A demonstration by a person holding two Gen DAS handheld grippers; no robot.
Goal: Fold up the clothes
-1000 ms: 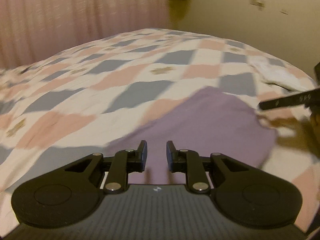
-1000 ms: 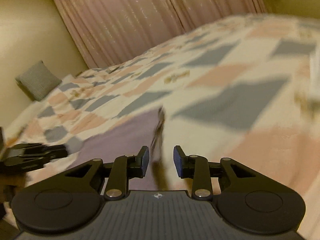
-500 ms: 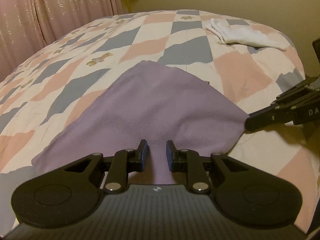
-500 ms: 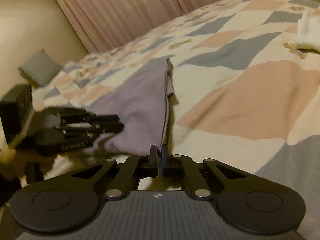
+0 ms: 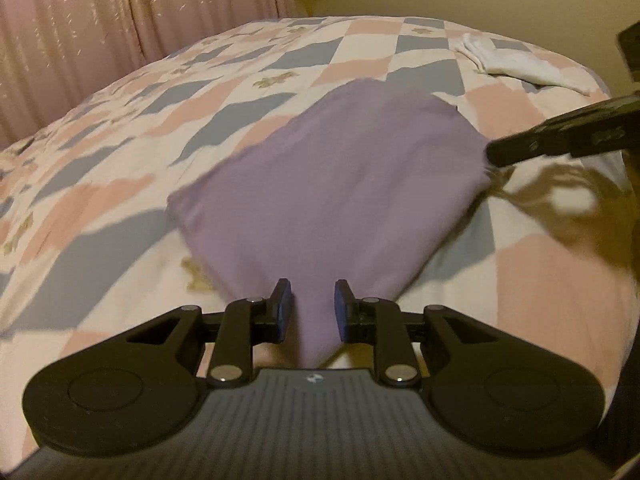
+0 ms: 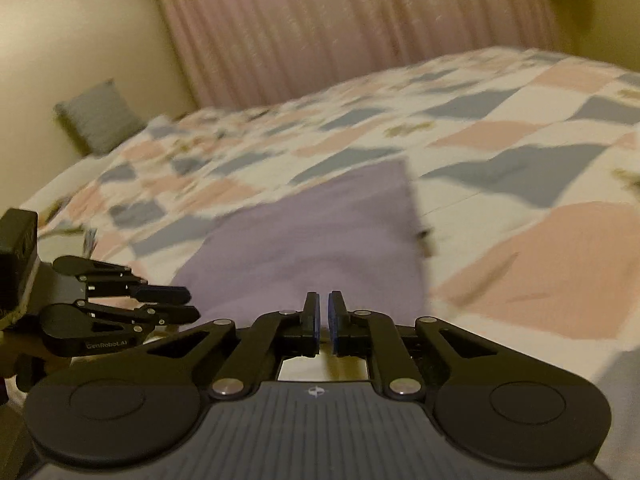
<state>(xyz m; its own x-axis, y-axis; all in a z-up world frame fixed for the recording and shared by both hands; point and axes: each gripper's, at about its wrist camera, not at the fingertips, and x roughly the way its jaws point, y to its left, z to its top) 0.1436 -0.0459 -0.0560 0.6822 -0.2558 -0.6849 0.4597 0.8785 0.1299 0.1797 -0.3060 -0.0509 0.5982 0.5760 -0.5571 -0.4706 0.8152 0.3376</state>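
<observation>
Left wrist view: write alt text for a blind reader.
A purple cloth lies on a checked quilt, its near corner between the open left gripper. The right gripper reaches its right corner; a white garment lies beyond.

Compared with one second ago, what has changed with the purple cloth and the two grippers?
The right hand-held gripper closed to a narrow gap at the purple cloth edge. The cloth now looks smaller and folded. The left hand-held gripper stayed open astride a corner; the white cloth stayed put.
</observation>
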